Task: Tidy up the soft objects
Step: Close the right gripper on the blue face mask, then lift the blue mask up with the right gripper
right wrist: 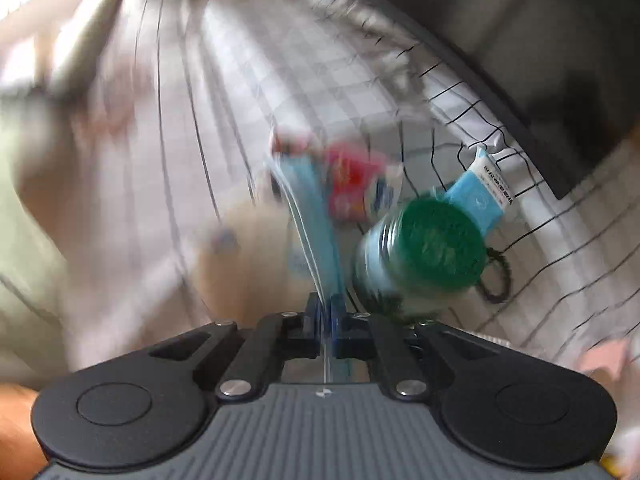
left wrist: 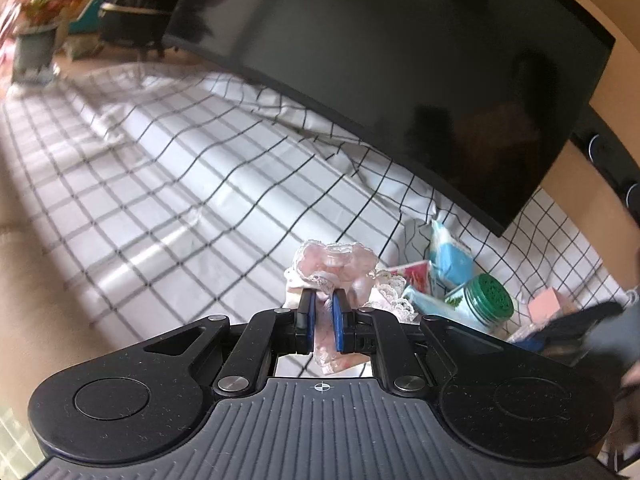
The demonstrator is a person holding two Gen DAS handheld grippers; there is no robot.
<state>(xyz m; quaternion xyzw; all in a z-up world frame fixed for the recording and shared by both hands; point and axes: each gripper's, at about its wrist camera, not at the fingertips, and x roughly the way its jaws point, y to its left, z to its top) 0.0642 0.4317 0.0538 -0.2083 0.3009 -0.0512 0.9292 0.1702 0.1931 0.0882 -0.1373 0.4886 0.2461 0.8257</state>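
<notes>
My left gripper (left wrist: 323, 312) is shut on a pink lace-trimmed cloth (left wrist: 340, 268) and holds it above the checked sheet (left wrist: 180, 184). My right gripper (right wrist: 326, 312) is shut on the edge of a thin blue packet (right wrist: 312, 208), lifted and blurred by motion. The blue packet also shows in the left wrist view (left wrist: 432, 304), beside the right gripper's dark body (left wrist: 580, 320). A jar with a green lid (right wrist: 436, 244) lies just right of the packet, also in the left wrist view (left wrist: 488, 292).
A red and white packet (right wrist: 356, 184) and a blue tissue pack (right wrist: 480, 192) lie beyond the jar. A black hair tie (right wrist: 498, 276) lies by the jar. A large dark screen (left wrist: 400, 80) stands behind the sheet. A potted plant (left wrist: 36, 36) stands far left.
</notes>
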